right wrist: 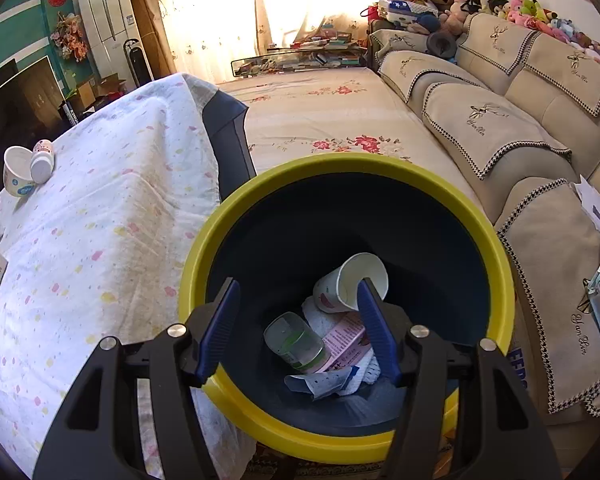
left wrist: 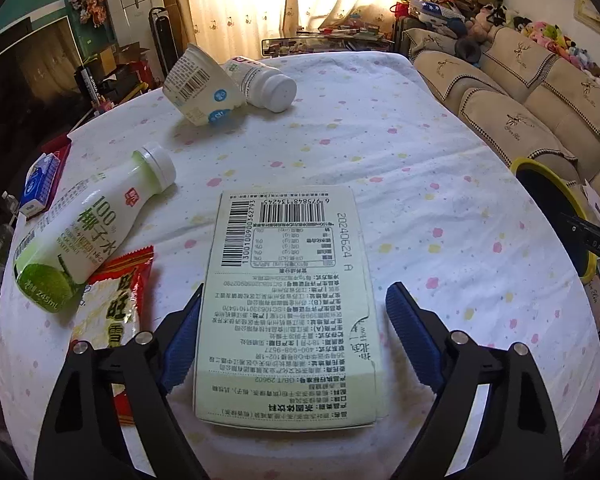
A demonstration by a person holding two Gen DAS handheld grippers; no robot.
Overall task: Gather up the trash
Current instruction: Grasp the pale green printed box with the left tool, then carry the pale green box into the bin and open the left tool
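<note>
Left gripper: jaws wide, straddling a flat drink carton near the tabletop's front edge. Right gripper: wide, empty, above the yellow-rimmed bin holding a paper cup.

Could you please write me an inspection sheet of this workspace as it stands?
Surface: table under a white dotted cloth.
Job's things: flat carton lies between the left gripper's fingers; coconut water bottle, red snack wrapper, paper cup, white bottle and blue-white box all lie on the cloth.
Bin: yellow-rimmed bin beside the table holds a paper cup, a bottle and papers.
Clutter: nothing seen beyond the trash.
Grippers: left open around the carton; right gripper open, empty, above the bin.
Cables: nothing seen.
Surroundings: sofa, curtains, plush toys.
</note>
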